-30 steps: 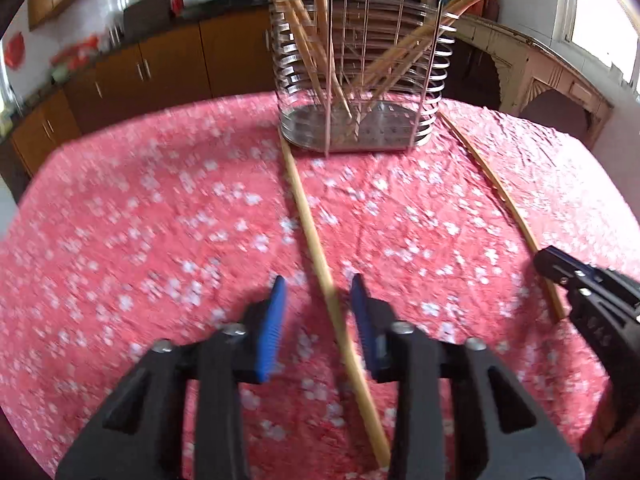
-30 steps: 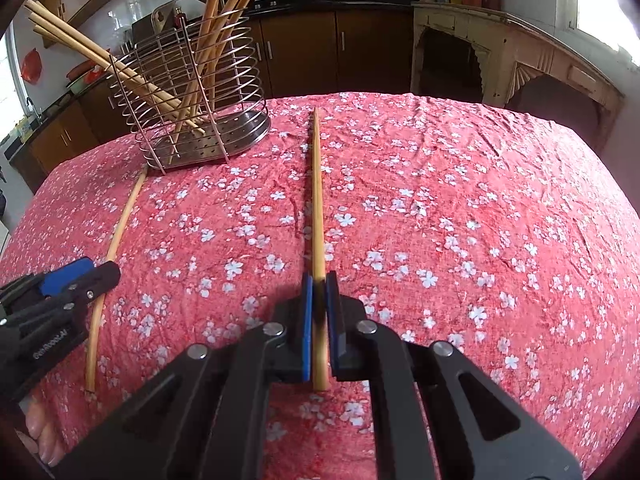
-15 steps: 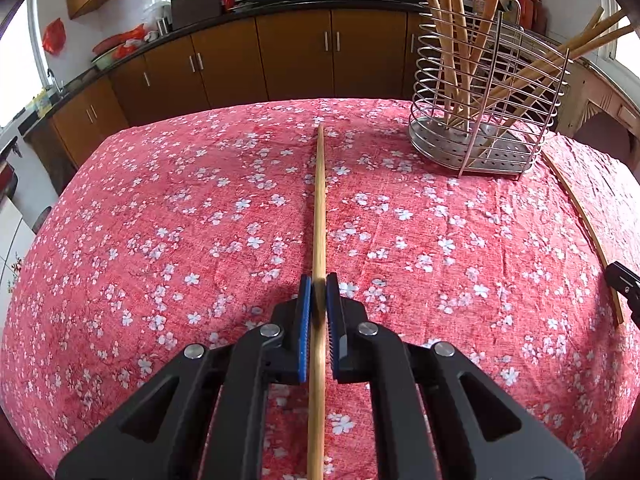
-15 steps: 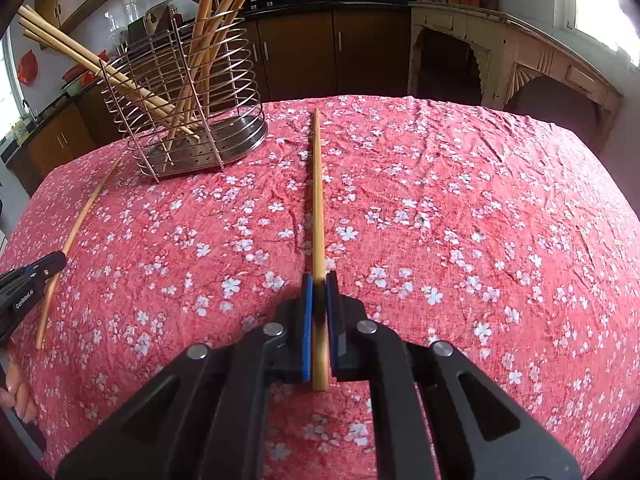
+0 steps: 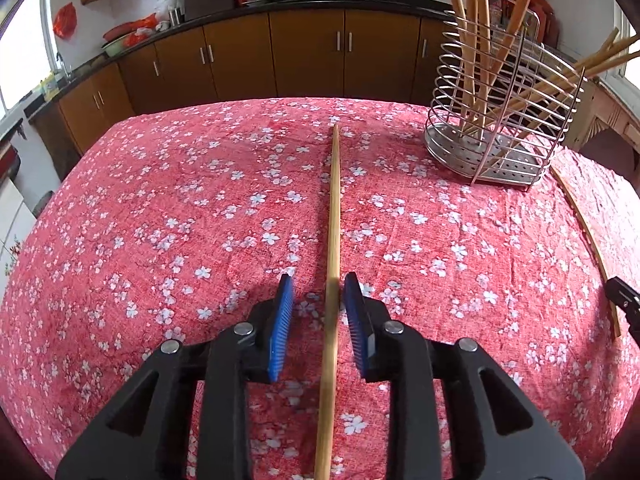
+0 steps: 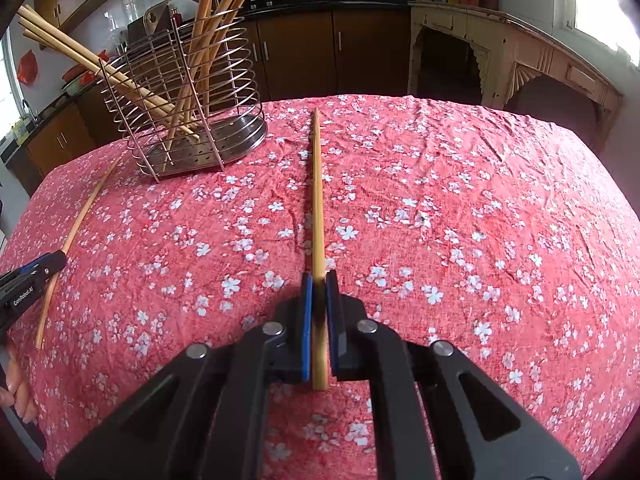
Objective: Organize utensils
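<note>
Shiny wire rack [image 5: 500,120], crinkly tablecloth [image 5: 160,220]

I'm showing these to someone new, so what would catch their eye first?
Probably the red floral tablecloth that fills both views, then the wire utensil holder at the far side, stuffed with leaning chopsticks. Nearest the cameras, the right gripper clamps one chopstick, while the left gripper, its jaws opening, straddles another chopstick.
</note>
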`<state>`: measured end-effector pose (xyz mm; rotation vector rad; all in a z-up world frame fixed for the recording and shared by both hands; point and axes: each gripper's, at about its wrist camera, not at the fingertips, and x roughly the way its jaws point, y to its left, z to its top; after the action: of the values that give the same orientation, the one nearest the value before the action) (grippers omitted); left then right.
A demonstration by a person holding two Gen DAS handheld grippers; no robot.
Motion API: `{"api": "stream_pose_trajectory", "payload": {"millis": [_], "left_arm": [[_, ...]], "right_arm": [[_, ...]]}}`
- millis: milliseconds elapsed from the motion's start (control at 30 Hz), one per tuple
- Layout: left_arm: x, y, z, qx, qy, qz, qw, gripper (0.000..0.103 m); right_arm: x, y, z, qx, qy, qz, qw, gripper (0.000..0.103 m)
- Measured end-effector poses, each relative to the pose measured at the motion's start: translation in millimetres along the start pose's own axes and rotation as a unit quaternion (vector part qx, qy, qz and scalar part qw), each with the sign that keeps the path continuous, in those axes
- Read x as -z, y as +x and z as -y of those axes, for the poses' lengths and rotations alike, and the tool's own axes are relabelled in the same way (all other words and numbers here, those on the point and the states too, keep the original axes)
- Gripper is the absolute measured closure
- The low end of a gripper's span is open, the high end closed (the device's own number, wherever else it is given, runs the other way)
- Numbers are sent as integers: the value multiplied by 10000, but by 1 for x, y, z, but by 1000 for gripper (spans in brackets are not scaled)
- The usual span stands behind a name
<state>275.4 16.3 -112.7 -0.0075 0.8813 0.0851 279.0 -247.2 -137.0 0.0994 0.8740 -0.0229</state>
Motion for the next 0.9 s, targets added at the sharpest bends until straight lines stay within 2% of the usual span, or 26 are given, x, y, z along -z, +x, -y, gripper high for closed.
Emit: {"api": "stream_pose_trajectory", "payload": {"millis": [200,267,467,633,767,900], "left_arm": [[1,-1,4,-14,88,0,10000,74],[2,-1,3,268,103,12,9996,73],[18,-14,1,624,202,17,9978,73],[25,-19,10,452,460,7,9979,73],[27,-19,8,383,342,8,9987,94],[28,-22,4,357,353,3,9987,96]], "right_arm": [[0,0,0,2,-6,1,10000,95],[0,0,1,-50,37,-2,10000,95],[8,-6,7,-196,141,-4,9997,95],[9,-8,8,-209,153,-5,9997,95],[12,-10,10,-284,204,-4,9994,95],[15,-14,10,-329,230,13,9992,95]]}}
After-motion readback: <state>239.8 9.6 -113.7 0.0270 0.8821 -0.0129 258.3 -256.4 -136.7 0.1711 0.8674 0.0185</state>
